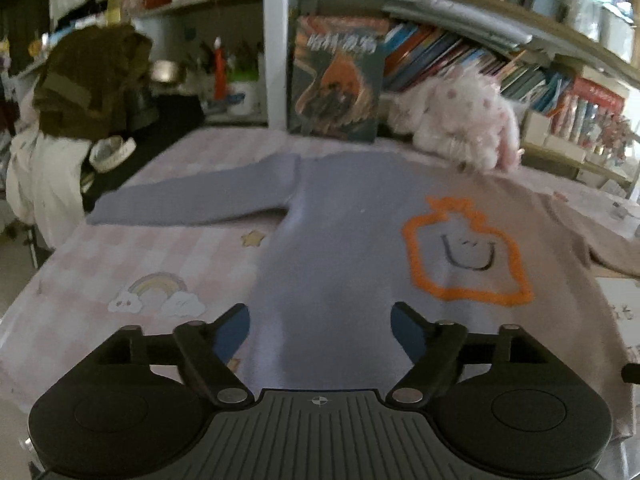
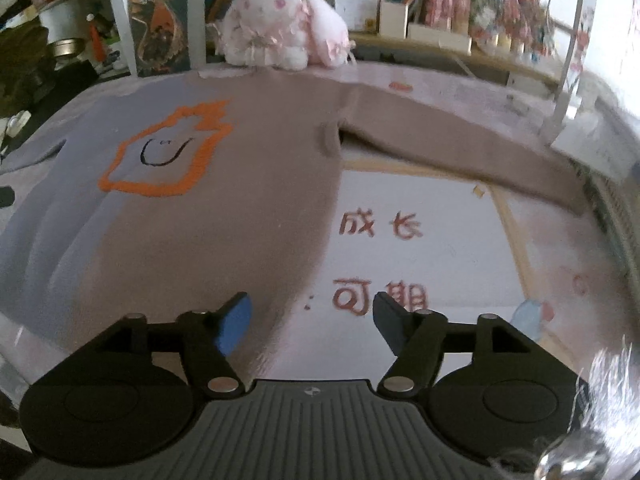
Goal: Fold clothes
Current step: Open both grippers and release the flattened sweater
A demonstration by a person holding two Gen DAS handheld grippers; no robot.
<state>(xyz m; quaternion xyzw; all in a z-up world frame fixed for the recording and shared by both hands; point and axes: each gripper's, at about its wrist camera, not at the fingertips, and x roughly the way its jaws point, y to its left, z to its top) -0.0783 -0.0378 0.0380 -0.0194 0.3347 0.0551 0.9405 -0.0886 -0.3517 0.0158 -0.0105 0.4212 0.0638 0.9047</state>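
A long-sleeved sweater [image 1: 352,240] lies flat on the table, lilac on one half and tan on the other [image 2: 248,184], with an orange outline and a smiley on its chest. Both sleeves are spread out sideways. My left gripper [image 1: 320,330] hovers open over the lilac hem area, nothing between its fingers. My right gripper [image 2: 312,320] is open too, above the tan side's lower right edge, its left pad over the cloth and its right pad over bare table cover.
A pink checked table cover [image 1: 152,264] with rainbow and red character prints lies under the sweater. A white plush toy [image 2: 280,20] and an upright book [image 1: 336,80] stand at the far edge before bookshelves. A chair with draped clothes [image 1: 80,92] is on the left.
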